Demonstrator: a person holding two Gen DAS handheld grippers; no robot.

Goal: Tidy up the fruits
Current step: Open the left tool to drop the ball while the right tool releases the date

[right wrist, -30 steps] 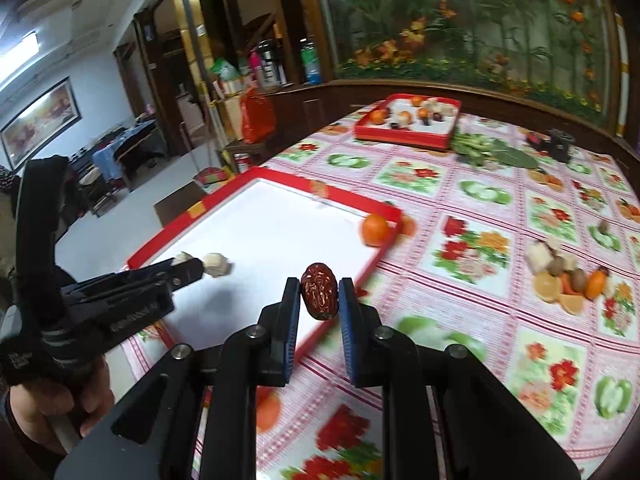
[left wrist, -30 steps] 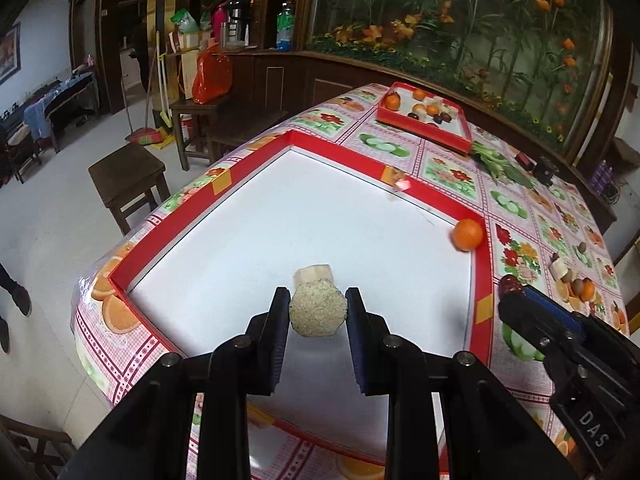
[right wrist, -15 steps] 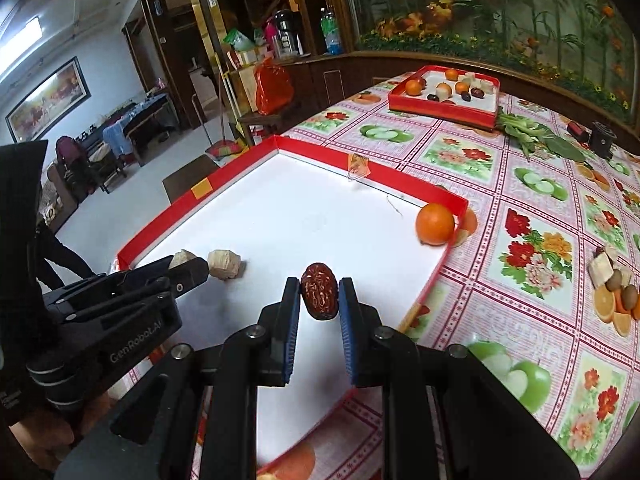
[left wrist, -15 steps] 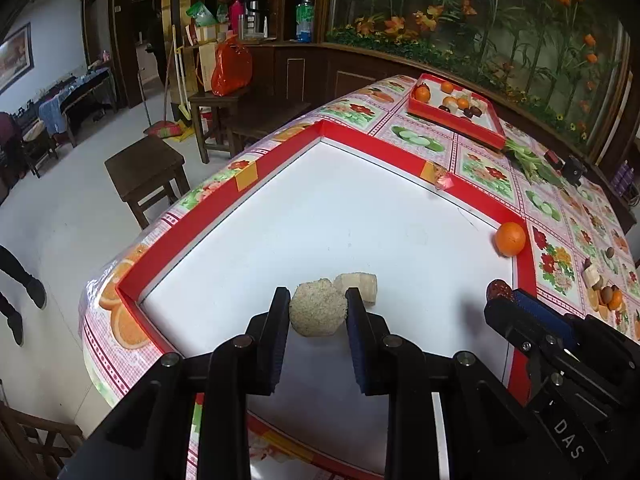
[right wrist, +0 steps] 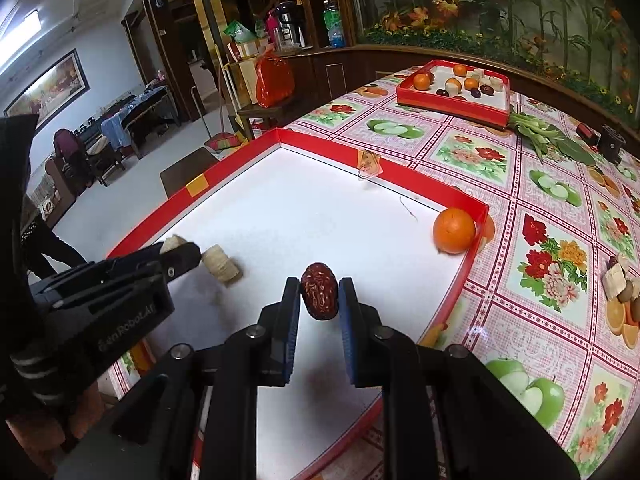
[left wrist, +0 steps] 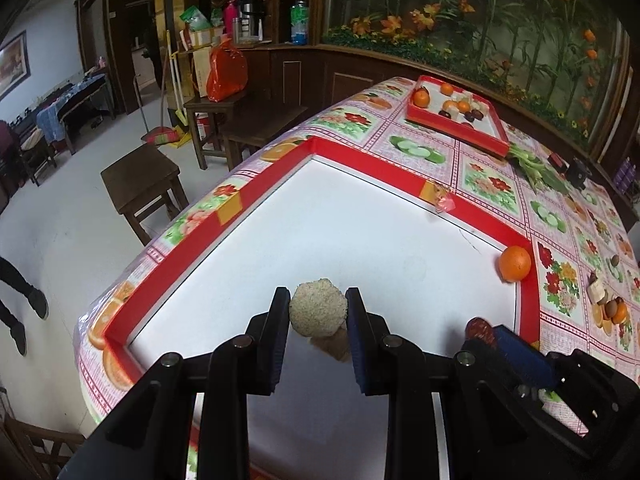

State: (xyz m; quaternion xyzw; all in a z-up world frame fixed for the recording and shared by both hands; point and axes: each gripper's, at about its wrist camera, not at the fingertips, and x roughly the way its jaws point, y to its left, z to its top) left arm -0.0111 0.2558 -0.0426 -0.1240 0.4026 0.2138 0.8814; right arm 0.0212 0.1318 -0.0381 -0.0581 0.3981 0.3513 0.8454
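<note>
The left gripper (left wrist: 318, 312) clamps a crumbly tan ball (left wrist: 318, 311) (a beige chunk (left wrist: 334, 346) lies just beneath its jaws). The right gripper (right wrist: 319, 297) pinches a red date (right wrist: 319, 296); releasing the ball there could knock that chunk aside.

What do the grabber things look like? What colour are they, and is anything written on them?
Both are black plastic with two flat fingers lined with blue ridged pads and round silver screws. The left hand-held gripper carries pale lettering on its side, seen from the right wrist view as "GenRobot.AI". The right hand-held gripper shows no lettering in these views. A dark sleeve covers the left arm. No cables show.
</note>
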